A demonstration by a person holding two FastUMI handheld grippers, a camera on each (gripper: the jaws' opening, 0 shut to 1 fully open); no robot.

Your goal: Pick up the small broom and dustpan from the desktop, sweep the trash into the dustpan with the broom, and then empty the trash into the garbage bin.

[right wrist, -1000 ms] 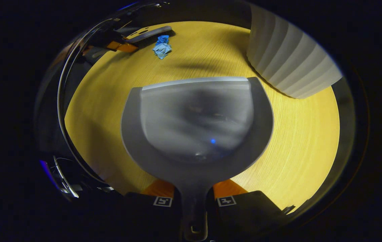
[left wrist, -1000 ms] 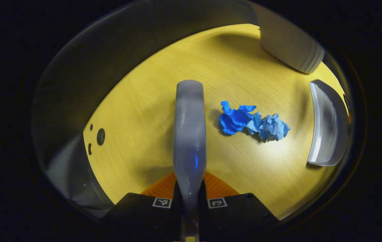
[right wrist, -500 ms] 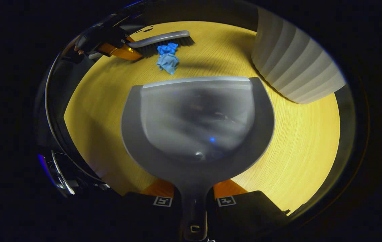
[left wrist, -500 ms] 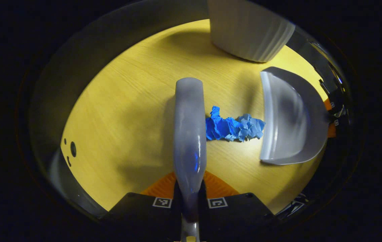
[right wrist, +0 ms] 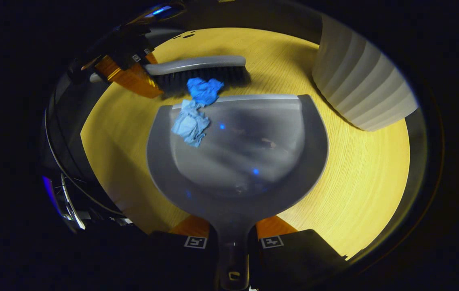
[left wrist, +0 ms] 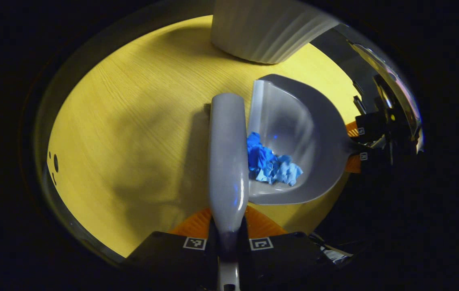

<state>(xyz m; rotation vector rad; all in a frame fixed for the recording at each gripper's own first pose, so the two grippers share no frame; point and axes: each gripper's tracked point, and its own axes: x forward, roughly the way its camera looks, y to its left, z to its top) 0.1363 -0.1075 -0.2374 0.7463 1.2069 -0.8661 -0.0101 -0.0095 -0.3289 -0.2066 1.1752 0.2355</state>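
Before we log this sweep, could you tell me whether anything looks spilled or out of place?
Nothing spilled. One blue paper wad straddles the dustpan lip against the broom bristles; the paler wad is inside.

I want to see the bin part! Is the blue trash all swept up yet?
Nearly. Both tools are picked up: the left gripper holds the broom, the right gripper holds the dustpan. The light blue paper lies inside the pan; the darker wad sits at its lip against the bristles. Emptying into the garbage bin is left.
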